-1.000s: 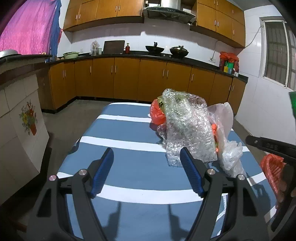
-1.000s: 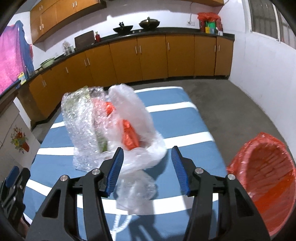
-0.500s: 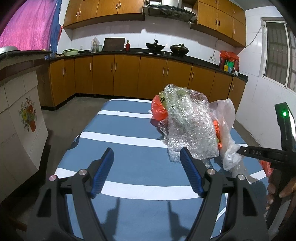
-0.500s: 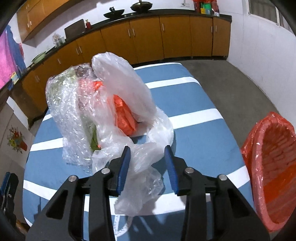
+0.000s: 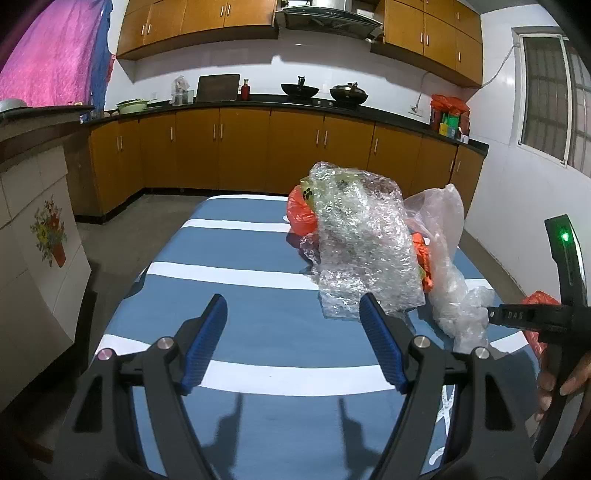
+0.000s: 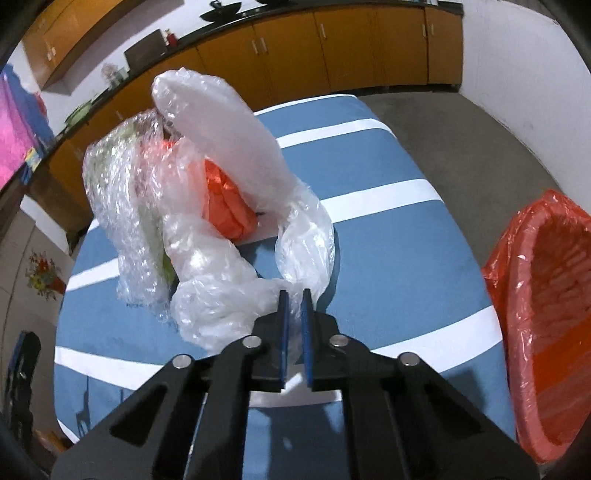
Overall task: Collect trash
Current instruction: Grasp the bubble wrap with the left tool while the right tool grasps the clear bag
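The right tool's black finger (image 5: 517, 316) bears small letters, seemingly "DAS"; nothing else is legible.

Kitchen interior. Orange-brown wooden base cabinets (image 5: 295, 151) run along two walls under a black countertop (image 5: 388, 112); matching wall cabinets (image 5: 199, 16) hang above, beside a steel range hood (image 5: 328, 18). White tiled walls (image 5: 491, 192). Barred window (image 5: 550, 96) at right. Grey concrete floor (image 6: 491, 147). Pink cloth (image 5: 48, 62) hangs at left. White tiled partition with flower decal (image 5: 48, 240). Two dark woks (image 5: 325, 90) on the countertop.
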Motion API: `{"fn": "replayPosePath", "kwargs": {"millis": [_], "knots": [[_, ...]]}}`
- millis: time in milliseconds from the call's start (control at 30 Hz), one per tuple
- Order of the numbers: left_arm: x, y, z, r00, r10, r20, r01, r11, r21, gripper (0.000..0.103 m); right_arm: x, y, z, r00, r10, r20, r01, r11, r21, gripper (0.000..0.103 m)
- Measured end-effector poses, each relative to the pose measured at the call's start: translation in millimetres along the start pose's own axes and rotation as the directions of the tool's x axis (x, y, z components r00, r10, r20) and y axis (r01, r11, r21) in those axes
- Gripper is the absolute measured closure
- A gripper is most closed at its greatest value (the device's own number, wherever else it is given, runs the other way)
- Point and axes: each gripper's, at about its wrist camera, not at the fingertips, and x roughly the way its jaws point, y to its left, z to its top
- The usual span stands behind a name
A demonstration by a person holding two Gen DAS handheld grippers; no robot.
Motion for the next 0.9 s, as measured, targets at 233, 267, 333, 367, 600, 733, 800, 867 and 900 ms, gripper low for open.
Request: {"fn": "replayPosePath", "kwargs": {"millis": [233, 267, 333, 367, 600, 733, 800, 867, 900], "knots": [[1, -3, 1, 1.0, -0.003, -0.003, 0.003, 1.0, 0.005, 0.03, -19, -7, -1, 0.998, -0.012, 0.063, 0.012, 1.0, -0.002, 0.1], [1, -3, 1, 1.0, -0.004, -0.002, 0.004, 1.0, 0.007, 0.03, -21, -7, 0, 0.997, -0.02, 0.074, 0.021, 1.0, -0.005, 0.1], [2, -6, 2, 1.0, -0.008, -0.003, 0.009, 1.0, 0.013, 0.03, -28, -12, 1, 0.995, -0.038, 0.095, 0.039, 0.999, -0.006, 0.1], [3, -8, 2, 1.0, -0.012, -0.004, 0.012, 1.0, 0.015, 0.03, -31, -16, 1, 0.993, -0.049, 0.105, 0.05, 0.999, -0.006, 0.1], [17, -31, 13, 0.998, -0.062, -0.009, 0.062, 0.998, 0.019, 0.03, -41, -27, -3, 0.987, -0.092, 0.129, 0.093, 0.996, -0.002, 0.1], [31, -49, 23, 0.994, -0.103, -0.024, 0.103, 0.995, 0.008, 0.03, -45, -36, -9, 0.987, -0.1, 0.128, 0.1, 0.995, 0.006, 0.1], [40, -62, 26, 0.993, -0.117, -0.034, 0.118, 0.993, 0.017, 0.033, -46, -40, -12, 0.987, -0.099, 0.125, 0.099, 0.995, 0.007, 0.1], [51, -74, 29, 0.99, -0.129, -0.052, 0.13, 0.991, 0.029, 0.038, -47, -45, -15, 0.988, -0.096, 0.119, 0.096, 0.995, 0.01, 0.1], [57, -78, 30, 0.99, -0.128, -0.06, 0.13, 0.991, 0.032, 0.041, -47, -45, -15, 0.989, -0.093, 0.117, 0.092, 0.996, 0.013, 0.1]]}}
